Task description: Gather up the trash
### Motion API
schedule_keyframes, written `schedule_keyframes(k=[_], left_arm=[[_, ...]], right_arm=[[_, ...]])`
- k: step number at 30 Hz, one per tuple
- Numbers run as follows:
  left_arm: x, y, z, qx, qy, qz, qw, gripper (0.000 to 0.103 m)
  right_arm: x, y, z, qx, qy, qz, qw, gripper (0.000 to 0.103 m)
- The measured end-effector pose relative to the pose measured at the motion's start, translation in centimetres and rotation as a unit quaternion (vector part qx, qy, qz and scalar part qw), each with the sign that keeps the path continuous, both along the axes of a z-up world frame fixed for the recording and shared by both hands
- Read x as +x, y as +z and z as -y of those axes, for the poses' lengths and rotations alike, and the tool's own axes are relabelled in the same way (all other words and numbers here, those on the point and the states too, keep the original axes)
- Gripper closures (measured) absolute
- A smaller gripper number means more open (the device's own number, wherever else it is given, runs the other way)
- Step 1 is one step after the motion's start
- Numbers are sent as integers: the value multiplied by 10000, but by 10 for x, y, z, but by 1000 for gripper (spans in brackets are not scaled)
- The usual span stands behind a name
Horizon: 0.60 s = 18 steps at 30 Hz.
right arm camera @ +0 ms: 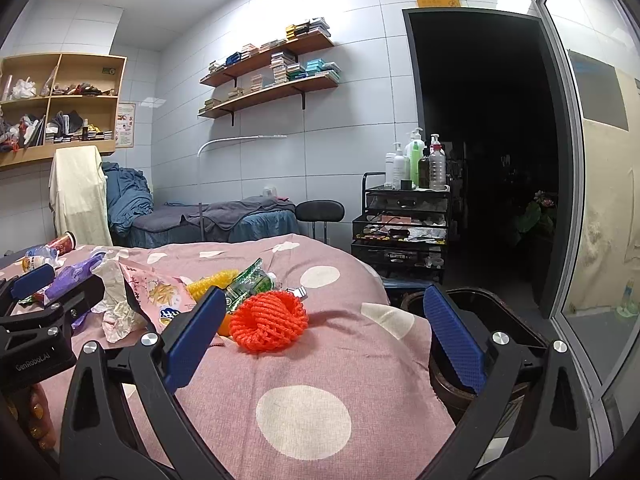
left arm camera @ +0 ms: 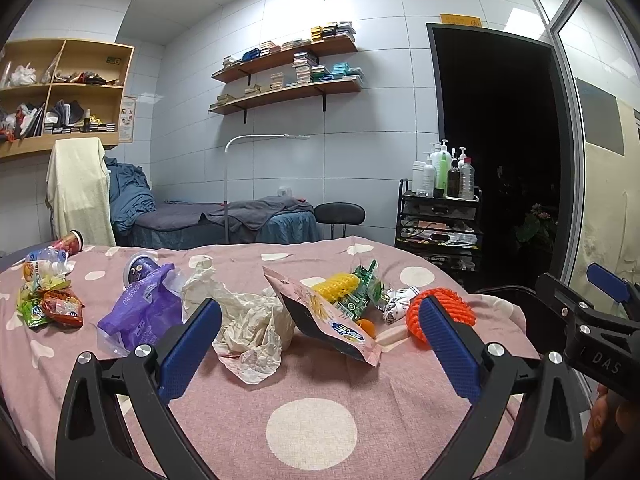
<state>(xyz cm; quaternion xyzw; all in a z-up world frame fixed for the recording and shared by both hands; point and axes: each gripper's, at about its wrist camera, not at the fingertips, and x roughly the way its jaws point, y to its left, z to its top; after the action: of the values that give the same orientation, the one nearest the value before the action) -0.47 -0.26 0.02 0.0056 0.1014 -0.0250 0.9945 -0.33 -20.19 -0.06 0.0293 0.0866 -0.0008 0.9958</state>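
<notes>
Trash pile (left arm camera: 256, 312) on bedspread (left arm camera: 312, 392); bin (right arm camera: 500, 320) right of bed; cart (right arm camera: 404, 236) behind bin.

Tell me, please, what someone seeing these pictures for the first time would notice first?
Probably the litter strewn across the pink polka-dot bedspread: an orange foam net near the bed's right edge, a crumpled paper wrapper in the middle, and a purple plastic bag to its left. Both the left gripper and the right gripper hover open above the bed, empty.

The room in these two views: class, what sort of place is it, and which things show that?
Probably a massage or beauty treatment room: a draped treatment bed by the wall, a black cart topped with pump bottles, and wall shelves of small boxes.
</notes>
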Motion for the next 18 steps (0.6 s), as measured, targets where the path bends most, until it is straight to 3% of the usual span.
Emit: schedule_keyframes(k=[18], left_arm=[[2,0,-2,-42,-38,-63,10000,5]], right_arm=[[3,0,3,31,40,-73,10000,5]])
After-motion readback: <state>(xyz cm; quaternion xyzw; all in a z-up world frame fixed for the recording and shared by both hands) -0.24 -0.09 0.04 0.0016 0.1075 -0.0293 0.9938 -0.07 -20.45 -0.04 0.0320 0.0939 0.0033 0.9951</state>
